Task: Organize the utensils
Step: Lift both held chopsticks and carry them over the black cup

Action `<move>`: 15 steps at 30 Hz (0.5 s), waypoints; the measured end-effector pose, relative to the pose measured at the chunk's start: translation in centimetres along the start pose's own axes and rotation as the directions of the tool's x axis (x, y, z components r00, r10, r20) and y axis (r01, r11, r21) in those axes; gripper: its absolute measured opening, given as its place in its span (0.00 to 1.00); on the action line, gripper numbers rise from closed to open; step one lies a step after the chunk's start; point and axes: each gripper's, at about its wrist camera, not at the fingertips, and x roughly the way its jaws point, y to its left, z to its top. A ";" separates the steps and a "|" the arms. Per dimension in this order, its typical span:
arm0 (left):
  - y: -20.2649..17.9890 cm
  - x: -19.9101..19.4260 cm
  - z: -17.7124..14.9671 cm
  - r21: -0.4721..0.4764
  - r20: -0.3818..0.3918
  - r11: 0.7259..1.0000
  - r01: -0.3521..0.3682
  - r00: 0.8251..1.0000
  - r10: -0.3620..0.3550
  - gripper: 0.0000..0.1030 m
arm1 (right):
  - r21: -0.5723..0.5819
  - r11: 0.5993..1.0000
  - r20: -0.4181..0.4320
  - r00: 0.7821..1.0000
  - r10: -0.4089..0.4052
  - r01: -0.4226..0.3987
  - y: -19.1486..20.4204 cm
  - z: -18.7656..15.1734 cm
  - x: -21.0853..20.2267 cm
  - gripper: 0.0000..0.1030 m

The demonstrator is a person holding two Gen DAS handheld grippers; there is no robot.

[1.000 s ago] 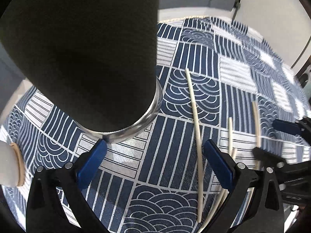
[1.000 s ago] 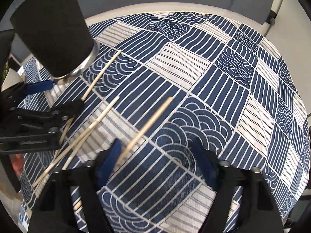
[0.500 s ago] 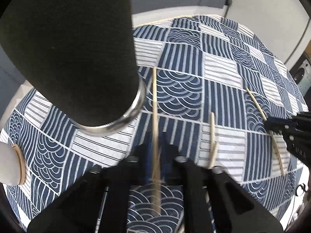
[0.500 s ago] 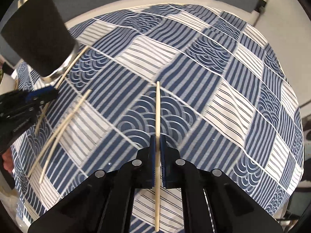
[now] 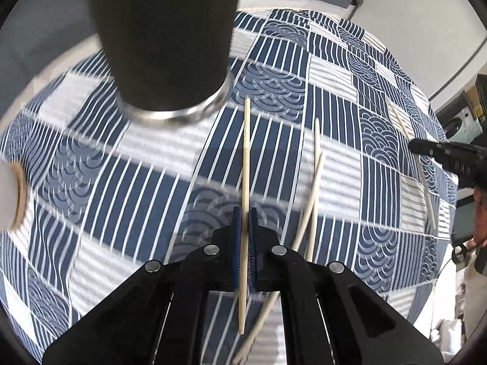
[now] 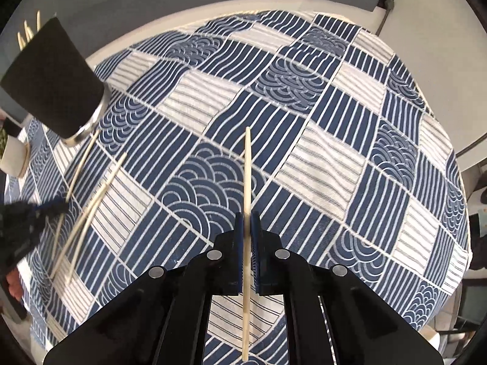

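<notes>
Since half-second ago, left gripper [image 5: 245, 228] lifted, swung toward black holder [image 5: 164, 39] near table's far left edge. Each pair of tongs clamped on one chopstick [image 5: 246, 164] — right gripper [image 6: 247, 234] likewise. My plan: tilt tips down, keep stick plumb — enter mouth cleanly.

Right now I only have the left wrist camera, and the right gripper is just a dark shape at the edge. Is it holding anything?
Observer: Yes. The right gripper is shut on a chopstick, clamped partway along its length, with the tip pointing ahead over the tablecloth.
Operator: The top of the dark holder is cut off in my view. Is anything in it?
Observer: Yes. In the right wrist view, pale chopstick tips stick out above its rim.
</notes>
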 end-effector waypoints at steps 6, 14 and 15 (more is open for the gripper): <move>1.7 -1.4 -2.7 -0.066 -0.013 0.997 -0.041 0.999 0.040 0.05 | -0.009 0.999 0.028 0.999 0.038 -0.038 0.7 1.4 -1.3 0.05; 4.9 -5.3 -5.1 -0.183 0.020 0.978 -0.101 0.994 0.106 0.05 | -0.059 0.990 0.089 0.987 0.131 -0.126 2.2 3.6 -3.4 0.05; 5.2 -5.8 -5.3 -0.200 0.022 0.973 -0.113 0.993 0.120 0.05 | -0.063 0.986 0.095 0.983 0.157 -0.152 2.4 3.9 -3.7 0.05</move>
